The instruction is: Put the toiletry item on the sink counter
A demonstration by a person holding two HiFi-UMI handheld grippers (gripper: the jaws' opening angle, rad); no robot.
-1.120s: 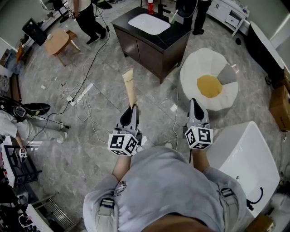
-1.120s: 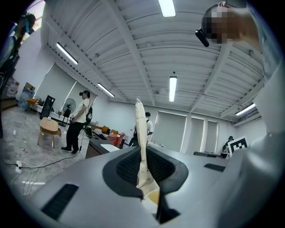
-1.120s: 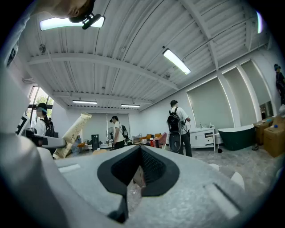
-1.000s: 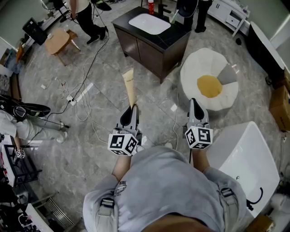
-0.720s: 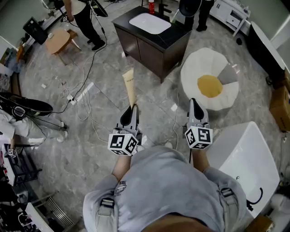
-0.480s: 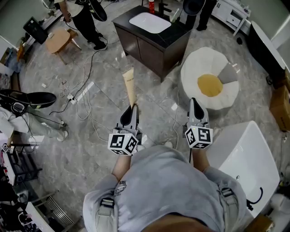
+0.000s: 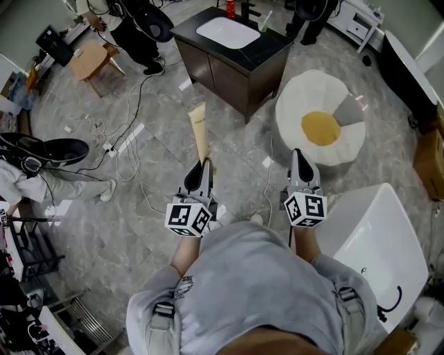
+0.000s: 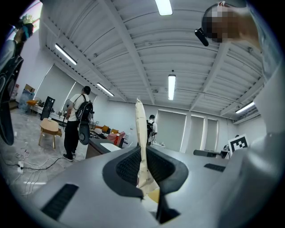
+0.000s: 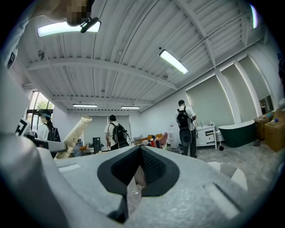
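Observation:
The toiletry item is a beige tube [image 7: 199, 132]. It sticks out forward from my left gripper [image 7: 203, 165], whose jaws are shut on its lower end. In the left gripper view the tube [image 8: 141, 147] stands edge-on between the dark pads of the left gripper [image 8: 144, 171]. My right gripper [image 7: 296, 154] is held level beside it, shut with nothing in it; the right gripper [image 9: 139, 171] shows closed pads. The dark sink counter [image 7: 267, 48] with a white basin [image 7: 227, 31] stands several steps ahead across the floor. The tube [image 9: 73, 133] also shows at the left of the right gripper view.
A red bottle [image 7: 230, 8] and a green item [image 7: 264, 21] stand on the counter. A white beanbag with a yellow cushion [image 7: 320, 121] lies right of the path, a white bathtub [image 7: 368, 243] nearer right. Cables [image 7: 132, 149] trail on the floor left. People [image 7: 142, 24] stand near the counter.
Both grippers and the tube keep their places. The person in black by the counter has moved left, and the seated person at the left edge has shifted a leg.

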